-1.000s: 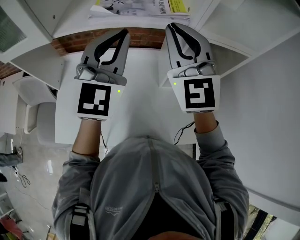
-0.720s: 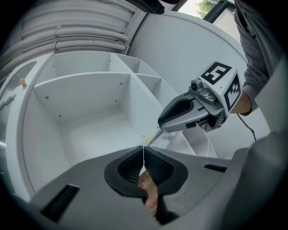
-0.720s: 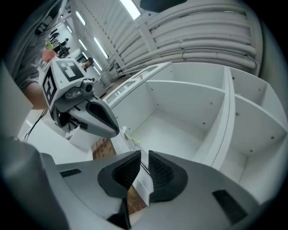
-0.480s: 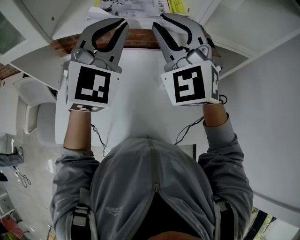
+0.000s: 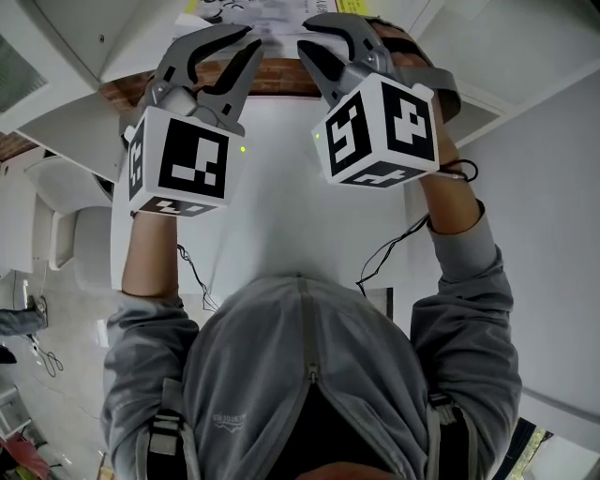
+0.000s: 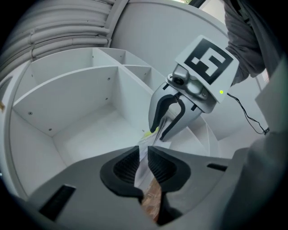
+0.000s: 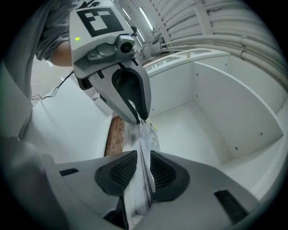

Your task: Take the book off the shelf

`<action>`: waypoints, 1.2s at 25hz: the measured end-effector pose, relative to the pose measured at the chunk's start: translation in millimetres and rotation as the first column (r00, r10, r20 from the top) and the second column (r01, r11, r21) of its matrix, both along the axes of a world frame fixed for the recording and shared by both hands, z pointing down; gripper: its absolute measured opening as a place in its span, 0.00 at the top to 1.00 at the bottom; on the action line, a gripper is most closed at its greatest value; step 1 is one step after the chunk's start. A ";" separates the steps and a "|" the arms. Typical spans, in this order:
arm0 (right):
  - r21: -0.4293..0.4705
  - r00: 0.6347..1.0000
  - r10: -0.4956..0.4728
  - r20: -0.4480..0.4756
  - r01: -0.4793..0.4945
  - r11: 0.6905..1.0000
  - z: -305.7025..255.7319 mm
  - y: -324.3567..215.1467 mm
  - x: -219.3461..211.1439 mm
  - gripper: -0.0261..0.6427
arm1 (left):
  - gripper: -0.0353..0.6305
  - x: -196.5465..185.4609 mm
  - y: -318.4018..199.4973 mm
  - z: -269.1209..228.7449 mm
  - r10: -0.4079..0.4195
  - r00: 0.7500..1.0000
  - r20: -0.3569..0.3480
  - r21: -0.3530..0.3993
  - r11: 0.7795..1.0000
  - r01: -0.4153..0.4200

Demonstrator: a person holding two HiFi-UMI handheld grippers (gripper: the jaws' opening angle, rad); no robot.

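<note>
The book [image 5: 272, 13] lies on the shelf [image 5: 141, 36], top middle of the frame. The left gripper [image 5: 252, 39] and right gripper [image 5: 303, 36] have just been opening their jaws, which now straddle its edge unclamped. Close both firmly, then pull out evenly.

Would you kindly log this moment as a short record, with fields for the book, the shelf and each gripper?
book: lies on the shelf, near edge facing the person
shelf: white, open compartments
left gripper: jaws just opened; book's edge between them, pads not pressing
right gripper: jaws just opened; book's edge between them, apparently not clamped
task status: book not yet off the shelf
</note>
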State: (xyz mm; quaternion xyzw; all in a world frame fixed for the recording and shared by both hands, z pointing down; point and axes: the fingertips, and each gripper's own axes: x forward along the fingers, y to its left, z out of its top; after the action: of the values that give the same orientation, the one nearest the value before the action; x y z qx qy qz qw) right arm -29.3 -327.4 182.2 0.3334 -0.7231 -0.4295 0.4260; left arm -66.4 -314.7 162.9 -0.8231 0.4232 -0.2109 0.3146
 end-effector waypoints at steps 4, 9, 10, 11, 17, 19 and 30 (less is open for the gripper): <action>-0.103 0.995 0.012 -0.100 -0.022 0.994 7.2 -6.1 -1.5 0.81 | 0.88 0.9 0.5 2.0 0.009 1.000 -0.005 -0.004 1.000 -0.009; -0.202 0.975 0.001 -0.220 -0.047 0.978 15.8 -7.3 -3.3 0.87 | 0.88 1.1 1.3 6.7 0.016 0.999 -0.033 -0.004 1.000 -0.016; -0.216 0.972 0.001 -0.233 -0.053 0.975 17.2 -7.8 -3.2 0.87 | 0.88 2.0 2.0 9.4 0.019 0.999 -0.035 -0.008 1.000 -0.019; -0.224 0.970 0.003 -0.242 -0.059 0.973 17.8 -8.5 -2.9 0.87 | 0.88 3.2 3.3 12.2 0.023 0.999 -0.034 -0.013 1.000 -0.023; -0.172 0.960 0.034 -0.276 -0.084 0.981 15.3 -8.4 -1.1 0.91 | 0.88 7.5 13.1 21.3 0.036 0.999 -0.035 -0.039 0.999 -0.037; -0.139 0.960 0.048 -0.276 -0.089 0.986 14.2 -7.6 0.3 0.92 | 0.88 7.3 16.7 22.7 0.035 0.999 -0.038 -0.044 0.998 -0.037; -0.145 0.981 -0.041 -0.188 0.013 0.989 1.2 23.5 -6.5 0.65 | 0.88 -2.0 28.8 20.9 0.013 0.998 -0.061 -0.034 0.999 -0.015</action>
State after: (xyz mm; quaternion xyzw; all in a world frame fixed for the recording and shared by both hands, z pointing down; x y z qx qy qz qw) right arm -35.8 -303.9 183.4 0.2495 -0.7126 -0.4120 0.5101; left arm -68.4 -285.9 183.8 -0.8373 0.4231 -0.1907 0.2890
